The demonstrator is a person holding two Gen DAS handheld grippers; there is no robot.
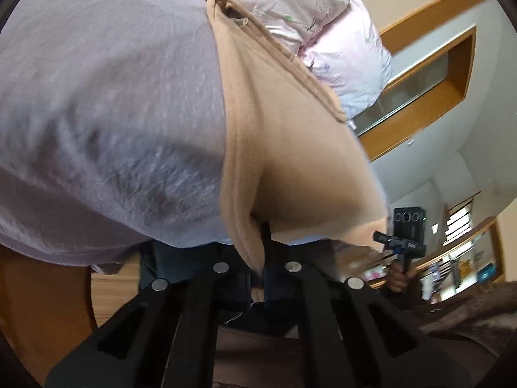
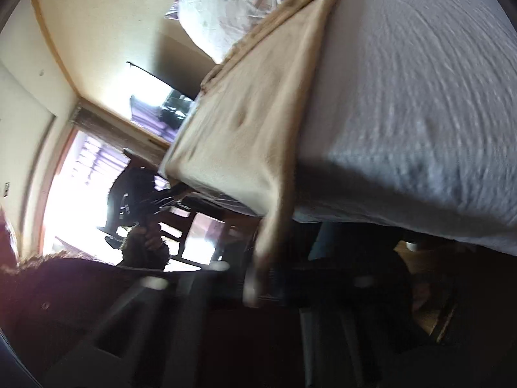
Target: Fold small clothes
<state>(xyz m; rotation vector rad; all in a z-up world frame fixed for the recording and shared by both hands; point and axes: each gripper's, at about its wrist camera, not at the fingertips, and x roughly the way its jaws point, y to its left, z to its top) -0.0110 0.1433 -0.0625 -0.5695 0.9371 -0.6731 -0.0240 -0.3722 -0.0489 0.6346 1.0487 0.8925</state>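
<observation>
A tan garment [image 1: 284,148] hangs stretched over the edge of the bed, its far end resting on the pale sheet [image 1: 106,97]. My left gripper [image 1: 257,268] is shut on one near corner of it. In the left wrist view my right gripper [image 1: 384,237] shows at the garment's other near corner, held by a hand. In the blurred right wrist view the same tan garment [image 2: 245,123] runs from the bed down into my right gripper [image 2: 261,274], which is shut on its corner. My left gripper [image 2: 142,207] shows there as a dark shape at the far corner.
A pink floral quilt [image 1: 323,26] is piled on the bed behind the garment. The bed's pale sheet [image 2: 413,103] fills the right of the right wrist view. A wood-framed window [image 1: 420,90] and bright windows [image 2: 71,181] line the walls. A dark brown blanket [image 1: 468,323] lies near me.
</observation>
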